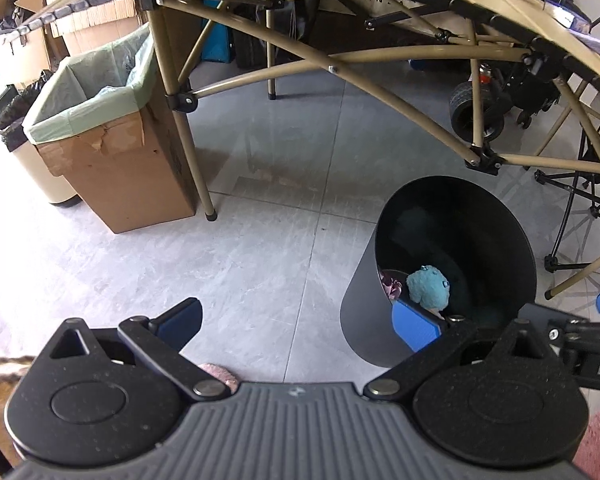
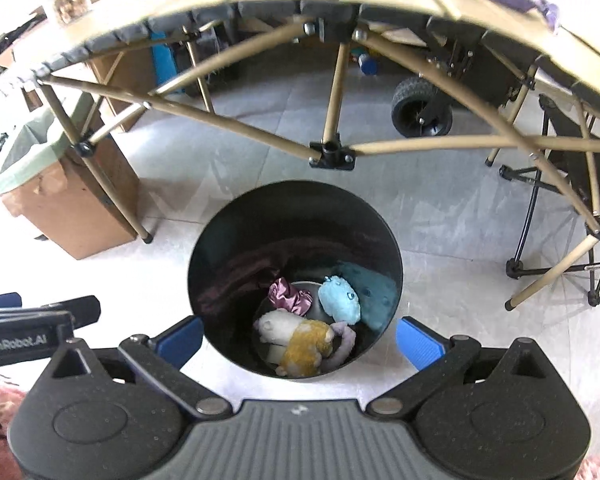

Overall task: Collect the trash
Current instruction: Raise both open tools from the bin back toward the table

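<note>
A round black bin (image 2: pixel 220 264) stands on the tiled floor under a folding table. Inside lie a light blue plush (image 2: pixel 340 300), a yellow and white plush (image 2: pixel 300 340) and a crumpled purple wrapper (image 2: pixel 290 296). My right gripper (image 2: pixel 298 338) hovers just above the bin's near rim, open, nothing between its blue pads (image 2: pixel 418 342). In the left wrist view the bin (image 1: pixel 364 312) sits at the lower right with the blue plush (image 1: pixel 428 286) showing. My left gripper (image 1: pixel 300 322) is open and empty, over bare floor to the bin's left.
A cardboard box (image 1: pixel 120 168) lined with a green bag stands at the left by a table leg (image 1: pixel 196 160). The tan table frame (image 2: pixel 332 136) spans overhead. A wheeled cart (image 1: pixel 476 112) and black stand legs (image 2: pixel 540 248) are at the right.
</note>
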A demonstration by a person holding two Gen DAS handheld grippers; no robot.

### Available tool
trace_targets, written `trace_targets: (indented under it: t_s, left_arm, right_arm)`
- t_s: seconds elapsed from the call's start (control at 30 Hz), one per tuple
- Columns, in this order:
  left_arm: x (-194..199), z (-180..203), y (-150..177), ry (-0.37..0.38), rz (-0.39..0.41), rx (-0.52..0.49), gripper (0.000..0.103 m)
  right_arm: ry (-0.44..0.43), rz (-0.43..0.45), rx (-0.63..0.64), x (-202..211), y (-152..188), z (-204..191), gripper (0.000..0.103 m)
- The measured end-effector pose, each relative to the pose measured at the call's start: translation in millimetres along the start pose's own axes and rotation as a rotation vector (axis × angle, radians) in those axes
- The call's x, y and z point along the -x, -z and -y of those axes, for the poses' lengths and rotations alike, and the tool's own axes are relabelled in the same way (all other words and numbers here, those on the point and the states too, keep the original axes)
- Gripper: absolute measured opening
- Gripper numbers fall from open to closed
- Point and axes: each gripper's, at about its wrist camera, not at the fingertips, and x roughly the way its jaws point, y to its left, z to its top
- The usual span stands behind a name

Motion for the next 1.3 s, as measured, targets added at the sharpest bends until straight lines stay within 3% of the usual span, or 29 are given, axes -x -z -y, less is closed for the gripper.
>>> trace_targets:
  t_s: [0.3,0.6,0.8,1.07,1.3]
  left_arm:
    - [41,6,2,0.017,0.083,-0.019,0.103]
    - [88,25,-16,0.064,0.218,-0.034,0.103]
    - [109,46,-42,0.100,0.298,-0.032,0.103]
    - [120,76,-85,0.126,0.377,-0.060,0.103]
    - [117,97,-132,0.118,0.430,-0.096,0.103]
  right_arm:
    - [-0.007,0.108,0.002,54,7,3,0.103]
    - [-0.004,0.323,-0.034,119,1,26,0.103]
    - [0.026,0.483,-0.084,146,-11,52,0.103]
    - [0.049,0.620,-0.152,159,-40,91,0.103]
    - [-0.003,0.769,-0.257,153,-72,124,0.103]
